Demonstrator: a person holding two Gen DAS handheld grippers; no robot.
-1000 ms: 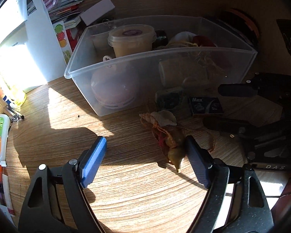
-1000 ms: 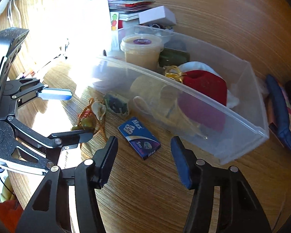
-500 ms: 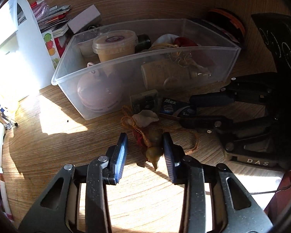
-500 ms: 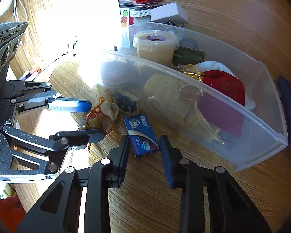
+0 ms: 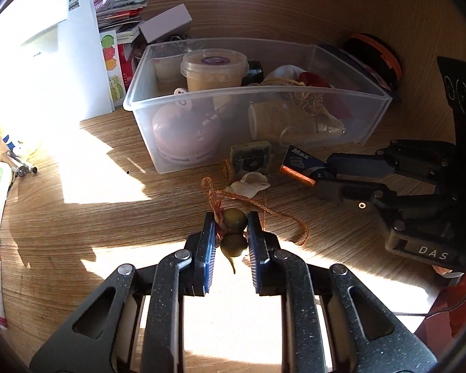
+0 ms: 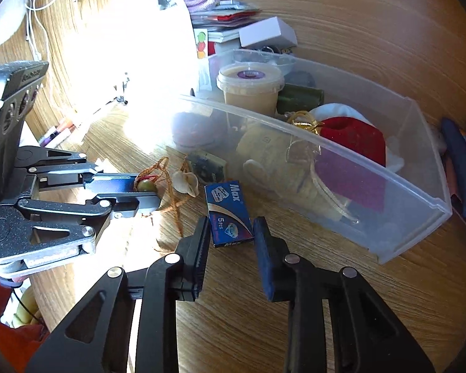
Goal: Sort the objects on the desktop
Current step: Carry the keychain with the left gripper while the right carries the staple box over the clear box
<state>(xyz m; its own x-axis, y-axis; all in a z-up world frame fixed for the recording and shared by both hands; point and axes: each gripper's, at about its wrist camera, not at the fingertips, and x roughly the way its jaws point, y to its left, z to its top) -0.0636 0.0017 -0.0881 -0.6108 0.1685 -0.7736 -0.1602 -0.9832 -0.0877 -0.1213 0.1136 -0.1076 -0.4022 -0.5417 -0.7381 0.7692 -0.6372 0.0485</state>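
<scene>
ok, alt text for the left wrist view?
The left hand-held gripper is shut on an olive-green gourd-shaped charm trailing an orange cord over the wooden desk. Behind sits a clear plastic bin of odds and ends.

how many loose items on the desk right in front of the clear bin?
3: a beaded cord charm pinched by the left gripper, a small dark square block by the bin wall, and a blue Max box in the right gripper. None look hidden.
</scene>
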